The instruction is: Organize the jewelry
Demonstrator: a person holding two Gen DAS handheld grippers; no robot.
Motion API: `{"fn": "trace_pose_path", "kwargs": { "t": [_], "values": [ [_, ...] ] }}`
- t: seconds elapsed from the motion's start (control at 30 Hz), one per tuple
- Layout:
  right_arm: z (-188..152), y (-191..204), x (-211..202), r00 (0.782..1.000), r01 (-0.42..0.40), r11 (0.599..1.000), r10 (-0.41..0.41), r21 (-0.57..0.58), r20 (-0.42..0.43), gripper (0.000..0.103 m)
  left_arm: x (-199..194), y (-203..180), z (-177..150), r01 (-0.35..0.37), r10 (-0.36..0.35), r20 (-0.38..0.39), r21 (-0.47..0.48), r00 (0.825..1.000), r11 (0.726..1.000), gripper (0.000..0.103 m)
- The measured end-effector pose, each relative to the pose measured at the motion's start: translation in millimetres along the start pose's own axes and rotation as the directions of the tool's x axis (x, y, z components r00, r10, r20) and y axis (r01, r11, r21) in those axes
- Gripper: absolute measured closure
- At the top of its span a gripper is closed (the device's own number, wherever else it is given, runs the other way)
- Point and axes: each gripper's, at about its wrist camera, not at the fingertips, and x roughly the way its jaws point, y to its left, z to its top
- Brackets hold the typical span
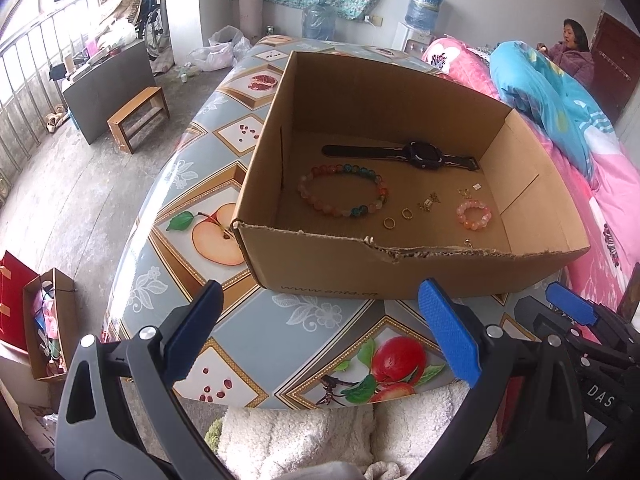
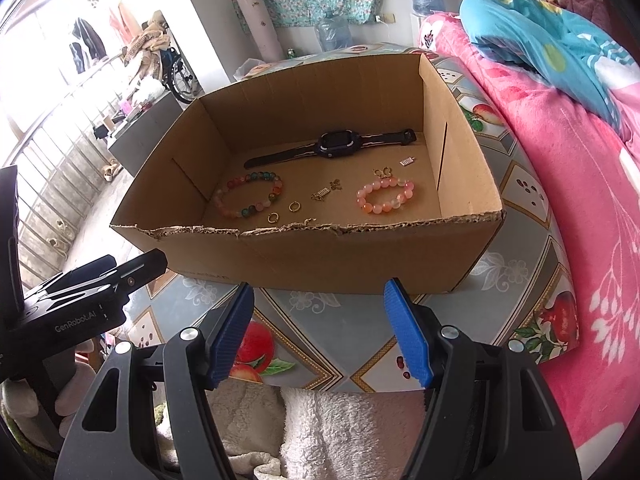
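An open cardboard box (image 1: pixel 400 268) (image 2: pixel 340 256) stands on a fruit-patterned table. On its floor lie a black watch (image 1: pixel 424 155) (image 2: pixel 334 145), a multicoloured bead bracelet (image 1: pixel 344 190) (image 2: pixel 248 196), a small pink bead bracelet (image 1: pixel 474 214) (image 2: pixel 385 196), two gold rings (image 1: pixel 398 218) (image 2: pixel 284 212) and small gold charms (image 1: pixel 428 203) (image 2: pixel 326 191). My left gripper (image 1: pixel 320 332) hangs open in front of the box's near wall, nothing between its blue pads. My right gripper (image 2: pixel 320 332) is open too, just short of the box, and holds nothing.
The table's fruit-print cloth (image 1: pixel 192 216) (image 2: pixel 532 200) surrounds the box. A pink quilt (image 2: pixel 580 200) and blue bedding (image 1: pixel 552 96) lie to the right. A person (image 1: pixel 572 48) sits at the far right. A white fleece (image 2: pixel 340 432) lies below the grippers. A wooden stool (image 1: pixel 138 116) stands on the floor at left.
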Motion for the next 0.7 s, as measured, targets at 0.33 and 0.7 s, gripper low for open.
{"fn": "trace_pose_path", "kwargs": {
  "t": [0.33, 0.7],
  "values": [
    [2, -2, 10, 1.000, 0.001, 1.000, -0.001, 0.007, -0.030, 0.037, 7, -2, 3, -0.011, 0.011, -0.031, 0.002, 0.999, 1.000, 0.009],
    [6, -1, 16, 0.999, -0.004, 1.000, 0.004, 0.002, -0.043, 0.037, 13, -4, 7, -0.002, 0.003, -0.048, 0.006, 0.999, 1.000, 0.009]
  ]
}}
